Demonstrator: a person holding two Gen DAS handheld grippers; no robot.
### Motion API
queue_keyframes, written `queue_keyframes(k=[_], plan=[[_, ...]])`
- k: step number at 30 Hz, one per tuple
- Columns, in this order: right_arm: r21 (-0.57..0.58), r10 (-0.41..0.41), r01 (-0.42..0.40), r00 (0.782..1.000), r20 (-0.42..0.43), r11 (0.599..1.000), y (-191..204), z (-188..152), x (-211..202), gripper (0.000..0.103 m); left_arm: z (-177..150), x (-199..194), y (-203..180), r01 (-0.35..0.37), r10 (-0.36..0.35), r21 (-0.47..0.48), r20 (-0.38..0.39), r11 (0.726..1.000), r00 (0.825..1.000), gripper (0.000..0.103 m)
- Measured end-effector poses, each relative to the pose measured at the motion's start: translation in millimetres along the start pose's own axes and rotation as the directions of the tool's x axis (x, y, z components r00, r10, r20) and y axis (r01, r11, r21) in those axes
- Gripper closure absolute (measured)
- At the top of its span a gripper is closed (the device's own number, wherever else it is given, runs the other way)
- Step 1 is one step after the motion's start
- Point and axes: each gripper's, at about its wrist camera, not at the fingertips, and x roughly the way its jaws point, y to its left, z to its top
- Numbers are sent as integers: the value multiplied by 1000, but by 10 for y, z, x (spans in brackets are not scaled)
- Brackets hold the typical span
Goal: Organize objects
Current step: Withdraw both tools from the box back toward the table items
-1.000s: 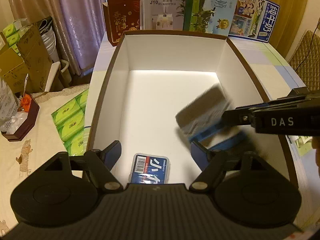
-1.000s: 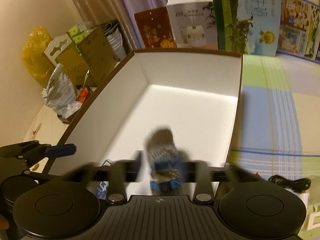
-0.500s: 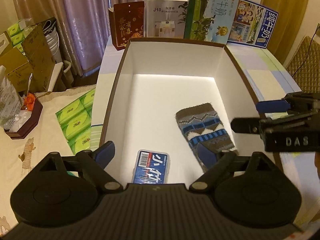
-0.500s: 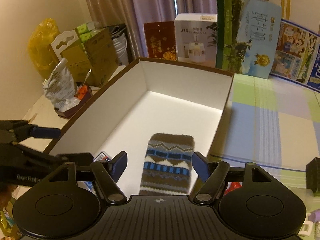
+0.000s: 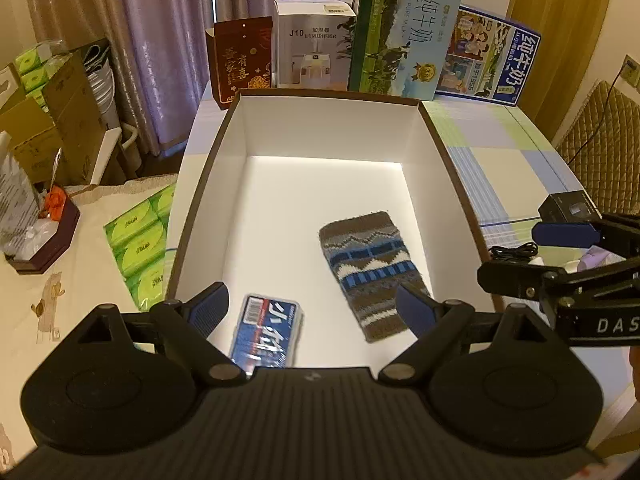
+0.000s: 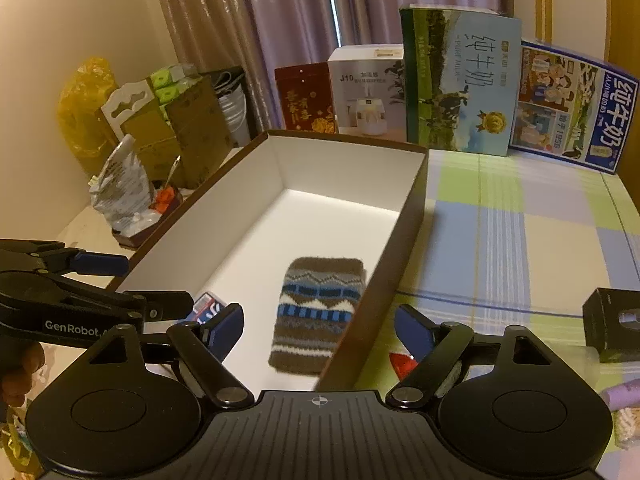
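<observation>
Purple curtains (image 5: 132,40) hang behind a checked tablecloth (image 6: 520,240) bearing a white-lined box (image 5: 240,128). At its near left the left gripper (image 5: 312,308) hovers with jaws spread and empty above a blue packet (image 5: 266,332). Right of that lies the knitted sock (image 5: 368,272) (flat on the box floor), with the right gripper (image 6: 320,330) above it, jaws just opened wider, nothing between them
</observation>
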Motion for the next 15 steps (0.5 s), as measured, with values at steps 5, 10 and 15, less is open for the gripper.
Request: queue_keyframes(k=[5, 10, 15], plan=[[-11, 22, -22, 1000, 1, 1000, -97, -114, -163, 20, -85, -102, -175, -19, 19, -19, -4, 1000, 1000, 15], [-26, 51, -51, 999, -7, 998, -240, -214, -324, 19, -173, -206, -393, -40, 40, -41, -7, 998, 999, 14], [-36, 71, -71, 997, -15, 997, -419, -285, -471, 18, -246, -289, -626, -56, 56, -64, -12, 996, 998, 14]])
